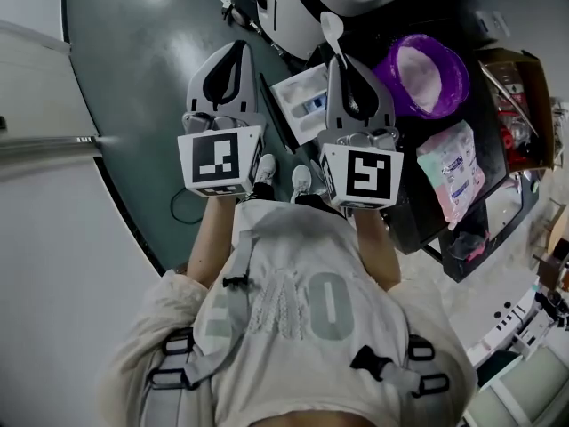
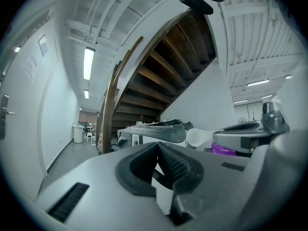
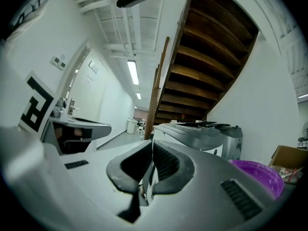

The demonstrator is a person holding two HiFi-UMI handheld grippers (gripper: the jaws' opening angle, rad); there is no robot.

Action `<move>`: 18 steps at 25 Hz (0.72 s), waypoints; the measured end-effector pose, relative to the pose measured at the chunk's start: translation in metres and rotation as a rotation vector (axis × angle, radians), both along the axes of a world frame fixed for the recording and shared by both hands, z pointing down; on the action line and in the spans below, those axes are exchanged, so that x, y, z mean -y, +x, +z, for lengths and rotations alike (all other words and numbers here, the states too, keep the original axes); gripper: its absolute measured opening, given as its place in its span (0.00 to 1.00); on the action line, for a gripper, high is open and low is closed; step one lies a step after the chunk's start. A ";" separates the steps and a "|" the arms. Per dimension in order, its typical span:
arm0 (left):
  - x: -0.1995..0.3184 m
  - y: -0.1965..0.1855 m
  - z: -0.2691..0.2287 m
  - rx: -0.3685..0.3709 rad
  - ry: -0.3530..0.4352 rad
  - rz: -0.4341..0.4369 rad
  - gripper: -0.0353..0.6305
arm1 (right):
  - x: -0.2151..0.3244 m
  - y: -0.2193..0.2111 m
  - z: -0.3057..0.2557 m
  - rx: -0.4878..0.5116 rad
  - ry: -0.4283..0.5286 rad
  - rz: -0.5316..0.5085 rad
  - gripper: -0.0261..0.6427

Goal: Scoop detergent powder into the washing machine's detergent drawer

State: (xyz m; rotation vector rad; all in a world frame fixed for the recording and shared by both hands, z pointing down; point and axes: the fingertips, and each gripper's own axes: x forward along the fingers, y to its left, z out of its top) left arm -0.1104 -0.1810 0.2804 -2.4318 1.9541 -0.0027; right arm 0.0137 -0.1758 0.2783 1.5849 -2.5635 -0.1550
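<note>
Jutting from clenched right hand-held gripper point(image 1: 339, 58), scoop point(image 1: 331, 27) beside purple tub point(image 1: 459, 76); left hand-held gripper point(image 1: 237, 48) clenched empty.

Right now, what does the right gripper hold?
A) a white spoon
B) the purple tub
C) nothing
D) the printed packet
A: in the head view the white spoon sticks out past the right gripper, whose jaws are closed on its handle. The purple tub stands apart, to the right of the gripper.

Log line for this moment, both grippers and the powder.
left gripper: shut, empty | right gripper: shut on spoon | powder: in purple bowl | drawer: between grippers
</note>
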 end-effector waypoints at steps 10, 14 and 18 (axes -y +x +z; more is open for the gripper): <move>-0.006 0.012 0.000 -0.001 0.010 0.021 0.08 | -0.005 0.003 0.003 0.003 0.000 -0.003 0.05; -0.007 0.013 0.000 -0.002 0.003 0.017 0.08 | -0.005 0.007 0.006 0.007 -0.007 -0.001 0.05; -0.008 0.011 -0.001 -0.001 0.002 0.010 0.08 | -0.007 0.006 0.006 0.002 -0.011 -0.003 0.05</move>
